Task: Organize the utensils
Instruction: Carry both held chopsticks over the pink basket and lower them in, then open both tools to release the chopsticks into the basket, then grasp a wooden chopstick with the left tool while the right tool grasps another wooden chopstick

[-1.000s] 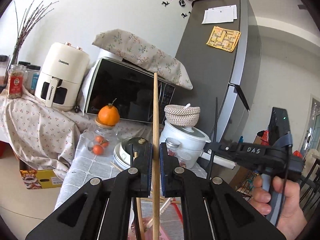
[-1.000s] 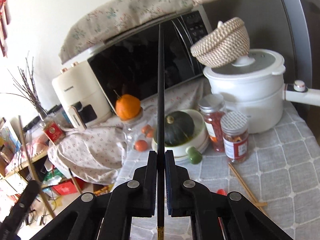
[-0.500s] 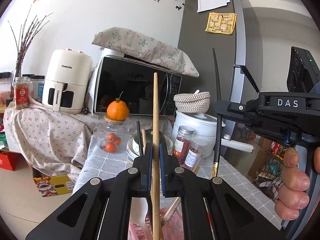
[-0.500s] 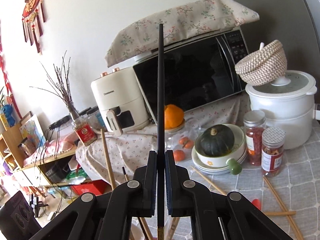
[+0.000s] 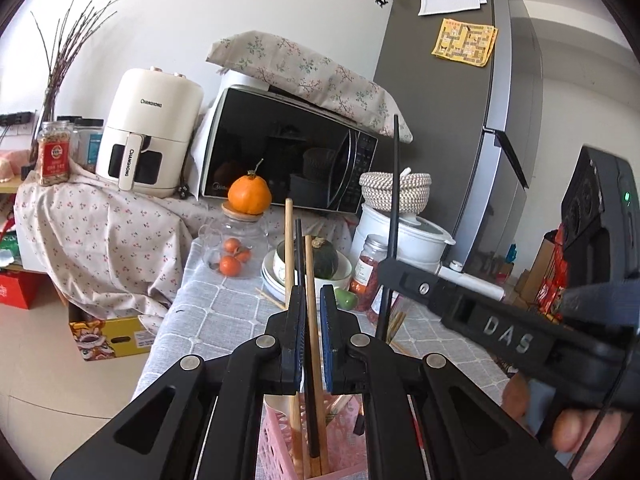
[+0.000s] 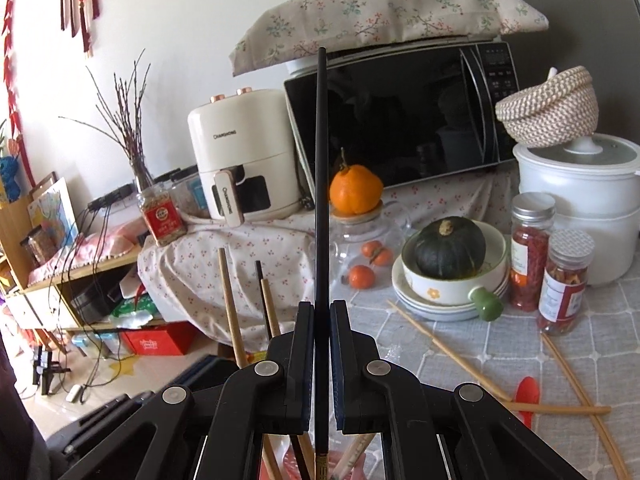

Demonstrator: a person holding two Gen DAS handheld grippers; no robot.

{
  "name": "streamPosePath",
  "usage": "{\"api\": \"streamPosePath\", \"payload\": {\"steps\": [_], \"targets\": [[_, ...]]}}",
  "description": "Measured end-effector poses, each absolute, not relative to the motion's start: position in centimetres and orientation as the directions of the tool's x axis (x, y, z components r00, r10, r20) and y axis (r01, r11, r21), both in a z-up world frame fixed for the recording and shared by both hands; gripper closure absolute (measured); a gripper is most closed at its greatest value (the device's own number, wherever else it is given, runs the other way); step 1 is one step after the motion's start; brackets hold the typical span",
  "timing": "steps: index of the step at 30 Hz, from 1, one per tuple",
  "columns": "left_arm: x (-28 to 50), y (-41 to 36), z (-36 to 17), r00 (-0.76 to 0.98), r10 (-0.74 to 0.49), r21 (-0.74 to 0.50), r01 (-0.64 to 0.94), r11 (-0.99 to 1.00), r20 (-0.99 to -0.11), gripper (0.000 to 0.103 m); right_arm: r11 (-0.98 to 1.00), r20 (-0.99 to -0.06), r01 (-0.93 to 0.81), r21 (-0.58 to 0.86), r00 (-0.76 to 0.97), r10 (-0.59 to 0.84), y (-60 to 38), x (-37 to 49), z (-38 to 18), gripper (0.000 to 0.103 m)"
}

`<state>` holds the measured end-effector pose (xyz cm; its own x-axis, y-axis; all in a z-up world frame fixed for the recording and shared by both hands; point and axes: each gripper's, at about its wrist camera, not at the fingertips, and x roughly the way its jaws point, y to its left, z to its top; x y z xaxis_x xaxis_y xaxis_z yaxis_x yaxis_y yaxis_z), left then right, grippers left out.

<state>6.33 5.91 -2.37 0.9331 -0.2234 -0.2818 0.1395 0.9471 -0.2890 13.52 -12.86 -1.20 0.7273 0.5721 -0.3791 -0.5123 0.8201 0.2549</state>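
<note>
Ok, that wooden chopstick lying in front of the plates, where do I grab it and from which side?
Grip the chopstick near its middle, coming from above with the jaws across its length. It lies flat on the tablecloth, thin and long; its middle looks clear of the plates, while its near end runs toward other sticks and a red piece.

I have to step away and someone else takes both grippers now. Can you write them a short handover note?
Left gripper: shut on a wooden chopstick, its lower end in the pink basket.
Right gripper: shut on a black chopstick, upright above the basket.
Done: a few chopsticks already stand in the basket.
Left: release both held sticks into the basket, then gather the loose chopsticks from the grey tablecloth.
</note>
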Motion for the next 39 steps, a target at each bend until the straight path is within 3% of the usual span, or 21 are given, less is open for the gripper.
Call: {"api": "streamPosePath", "payload": {"steps": [4,11,18,27,33,39], "targets": [[6.1,6.8,-1.4,0.935,-0.222,-0.315,0.130,0.940,-0.276,0.094,0.819,-0.411,-0.537,0.202,0.713,0.568,-11.5,13.2,-2.0,0.096],[7.0,8.7,-1.8,0.909,-0.239,-0.410,0.085,0.908,-0.341,0.078,0.813,-0.487,-0.562,0.152,0.674,0.556,-10.6,13.4,-2.5,0.094],[6.9,8.2,-1.3,0.890,-0.259,-0.424,0.084,0.902,-0.374,0.069,0.841,-0.429,-0.485,0.241,0.724,0.540,-15.3,14.5,1.2,0.083],[5.6,4.0,-0.7,0.834,-0.319,-0.377,0.146,0.914,-0.451,0.063,0.910,-0.498,-0.326,0.256,0.762,0.413,-22.3,16.1,3.9,0.071],[4.3,-2.4,-1.6,0.733,-0.370,-0.342,0.198,0.919,-0.571,0.052,0.901,-0.541,-0.146,0.408,0.756,0.367,-30.4,17.2,4.3,0.070],[6.5,-10.8,-5.0,0.541,-0.417,-0.354,0.223,0.908,-0.730,0.050,0.891,-0.630,0.030,0.454,0.718,0.297,-35.6,18.4,2.0,0.070]]}}
